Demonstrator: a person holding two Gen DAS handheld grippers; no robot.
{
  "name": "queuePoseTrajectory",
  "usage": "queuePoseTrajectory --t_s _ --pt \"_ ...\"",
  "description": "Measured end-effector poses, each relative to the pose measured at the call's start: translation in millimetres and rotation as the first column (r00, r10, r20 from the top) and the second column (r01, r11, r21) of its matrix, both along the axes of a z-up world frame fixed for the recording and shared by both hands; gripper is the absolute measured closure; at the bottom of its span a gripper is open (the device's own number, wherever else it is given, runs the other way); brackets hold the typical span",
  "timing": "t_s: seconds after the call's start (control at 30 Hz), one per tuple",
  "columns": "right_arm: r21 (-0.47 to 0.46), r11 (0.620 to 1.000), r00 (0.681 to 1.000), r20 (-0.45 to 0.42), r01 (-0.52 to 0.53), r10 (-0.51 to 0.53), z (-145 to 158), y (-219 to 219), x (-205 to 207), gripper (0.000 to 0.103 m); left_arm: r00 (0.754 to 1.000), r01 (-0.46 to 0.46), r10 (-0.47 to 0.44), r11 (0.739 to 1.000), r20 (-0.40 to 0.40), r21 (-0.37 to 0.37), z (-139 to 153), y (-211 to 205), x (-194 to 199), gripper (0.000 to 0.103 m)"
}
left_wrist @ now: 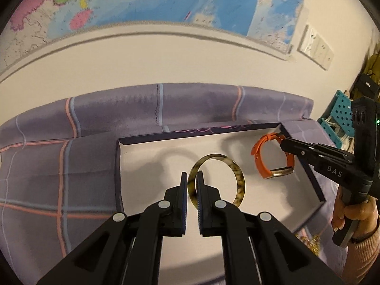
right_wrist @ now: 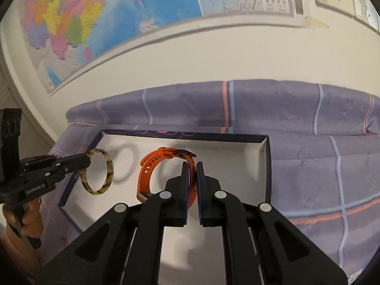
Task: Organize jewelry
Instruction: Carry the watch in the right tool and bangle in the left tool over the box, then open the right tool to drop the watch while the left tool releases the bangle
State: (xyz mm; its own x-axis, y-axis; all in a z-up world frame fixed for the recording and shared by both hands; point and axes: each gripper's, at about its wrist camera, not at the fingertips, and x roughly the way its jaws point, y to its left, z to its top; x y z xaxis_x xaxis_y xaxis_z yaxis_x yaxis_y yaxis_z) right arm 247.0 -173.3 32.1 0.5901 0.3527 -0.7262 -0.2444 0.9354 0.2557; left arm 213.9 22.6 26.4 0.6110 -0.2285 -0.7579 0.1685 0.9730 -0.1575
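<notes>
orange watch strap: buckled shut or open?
Cannot tell. The orange watch strap curves as a loop in the right gripper above the box, but the fingers hide part of it.

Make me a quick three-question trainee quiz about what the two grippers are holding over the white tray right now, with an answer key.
1. True or false: the left gripper is shut on the round tortoiseshell-patterned bangle.
2. Which piece does the right gripper hold? A) a silver chain B) the orange silicone watch strap with a metal case C) a pearl earring
3. Fill in: both pieces hang above the shallow white-lined tray with a dark rim, which sits on a ______ checked cloth.

Key: 1 true; 2 B; 3 purple.
</notes>
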Motion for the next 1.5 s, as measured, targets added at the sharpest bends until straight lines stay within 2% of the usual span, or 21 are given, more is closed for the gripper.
queuePoseTrajectory --t_s 0.27,0.57,0.8,0.97,1.0,1.03,1.07,1.1,1.17,1.2,1.27,1.37,1.5 --pt "-0.045 0.999 0.998 -0.048 0.026 -0.028 -14 9 33 0.095 0.999 -0.019 0.019 1.000 -0.030 0.014 -16 3 29 0.096" --pt "-0.101 0.994 0.994 -0.091 0.049 -0.059 -22 17 48 0.096 0.998 -0.021 0.022 1.000 -0.055 0.021 -22 0 41 0.097" --pt "-0.100 0.992 0.993 -0.072 0.083 -0.090 -18 13 42 0.082 0.995 -0.051 0.054 0.998 -0.084 0.043 -27 0 51 0.097" --pt "-0.071 0.995 0.996 -0.028 0.077 -0.079 -7 9 25 0.067 0.994 -0.068 0.073 0.996 -0.082 0.062 -26 2 50 0.081" --pt "-0.066 0.995 0.997 -0.013 0.074 -0.076 -4 8 19 0.065 0.994 -0.069 0.074 0.996 -0.076 0.063 -24 2 48 0.074" --pt "-0.059 0.996 0.998 -0.002 0.070 -0.070 -1 8 15 0.062 0.996 -0.071 0.075 0.995 -0.053 0.066 -20 2 43 0.068" --pt "-0.050 0.997 0.998 0.012 0.062 -0.062 2 6 9 0.053 0.997 -0.069 0.071 0.995 -0.027 0.074 -15 2 37 0.065" --pt "-0.042 0.998 0.998 0.035 0.050 -0.048 8 6 0 0.050 0.998 -0.068 0.068 0.994 0.001 0.086 -8 2 30 0.055" --pt "-0.048 0.999 0.997 0.074 0.022 -0.018 17 7 -16 0.047 0.996 -0.072 0.067 0.993 0.056 0.096 1 2 15 0.044" --pt "-0.048 0.999 0.996 0.094 0.007 -0.002 23 6 -26 0.040 0.995 -0.068 0.059 0.992 0.085 0.102 7 3 5 0.043" --pt "-0.044 0.999 0.991 0.133 -0.021 0.026 33 5 -46 0.036 0.991 -0.064 0.050 0.992 0.127 0.108 15 5 -13 0.037" --pt "-0.044 0.997 0.984 0.165 -0.062 0.069 42 2 -76 0.036 0.984 -0.057 0.038 0.992 0.173 0.109 23 10 -43 0.034" --pt "-0.045 0.991 0.977 0.165 -0.127 0.133 43 3 -113 0.036 0.983 -0.037 0.017 0.994 0.182 0.105 25 12 -78 0.034"
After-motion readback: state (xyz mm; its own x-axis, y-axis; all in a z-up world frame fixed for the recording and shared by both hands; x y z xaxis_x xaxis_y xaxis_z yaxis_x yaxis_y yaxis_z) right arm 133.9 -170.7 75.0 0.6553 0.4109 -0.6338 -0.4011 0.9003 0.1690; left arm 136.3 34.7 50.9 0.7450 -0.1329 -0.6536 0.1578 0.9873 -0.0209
